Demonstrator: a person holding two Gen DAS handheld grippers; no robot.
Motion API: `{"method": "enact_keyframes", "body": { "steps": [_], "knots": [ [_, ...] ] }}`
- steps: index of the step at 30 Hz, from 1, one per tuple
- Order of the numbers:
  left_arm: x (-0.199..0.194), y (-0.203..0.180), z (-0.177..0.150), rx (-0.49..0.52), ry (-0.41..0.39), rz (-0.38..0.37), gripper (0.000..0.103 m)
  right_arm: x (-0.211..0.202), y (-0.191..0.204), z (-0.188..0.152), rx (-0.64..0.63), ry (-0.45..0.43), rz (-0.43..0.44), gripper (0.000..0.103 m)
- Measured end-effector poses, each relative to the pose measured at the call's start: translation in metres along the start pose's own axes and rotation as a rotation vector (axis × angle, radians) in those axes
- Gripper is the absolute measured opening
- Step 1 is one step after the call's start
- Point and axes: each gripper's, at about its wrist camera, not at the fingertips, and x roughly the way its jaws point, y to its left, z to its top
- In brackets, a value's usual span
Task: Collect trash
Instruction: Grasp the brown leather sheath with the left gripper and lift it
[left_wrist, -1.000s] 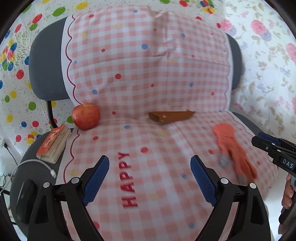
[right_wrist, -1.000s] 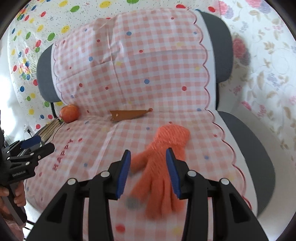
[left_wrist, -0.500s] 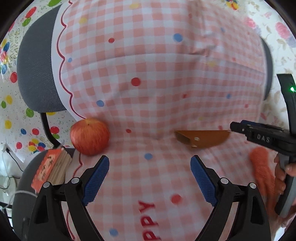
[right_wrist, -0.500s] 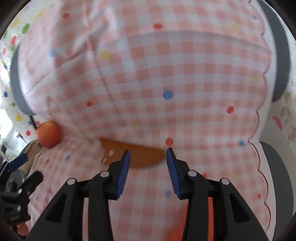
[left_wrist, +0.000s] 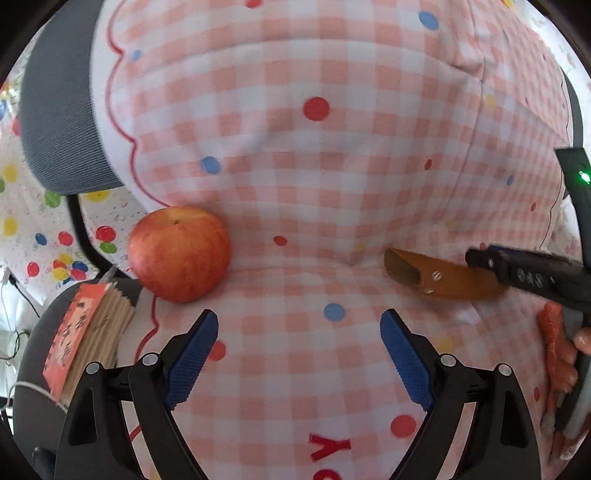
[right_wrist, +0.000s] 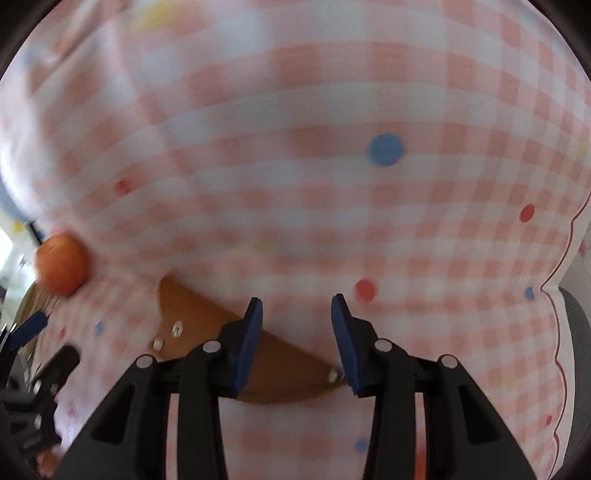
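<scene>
Lying in the chair's (left_wrist: 62, 110) crease on the checked cloth (left_wrist: 332, 184), the brown sheath (right_wrist: 199, 325) sits under my right tool (right_wrist: 297, 343), whose jaws are spread, its tip between them ungripped. My left tool (left_wrist: 295, 354) hovers spread near the apple (left_wrist: 179, 253) and book (left_wrist: 86, 339).

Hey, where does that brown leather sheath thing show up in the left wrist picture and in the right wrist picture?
Left wrist view: the brown sheath lies right of centre in the seat crease, its far end hidden behind the right gripper.
Right wrist view: the sheath lies low and left of centre, its narrow end passing between the gripper's open fingers.
Shared landmark: the apple, left of the sheath in both views, against the checked cloth.
</scene>
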Motion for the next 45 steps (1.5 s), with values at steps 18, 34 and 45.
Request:
{"method": "enact_keyframes", "body": {
  "steps": [18, 34, 45],
  "knots": [
    [-0.053, -0.029, -0.027, 0.055, -0.008, -0.017, 0.089, -0.117, 0.024, -0.096, -0.103, -0.111, 0.033, 0.035],
    [0.025, -0.104, -0.004, 0.182, 0.141, -0.07, 0.081, -0.123, -0.07, -0.116, 0.109, -0.157, 0.009, 0.055],
    [0.004, -0.101, -0.016, 0.245, 0.083, -0.026, 0.051, -0.121, -0.07, -0.126, 0.116, -0.14, 0.027, 0.055]
  ]
}}
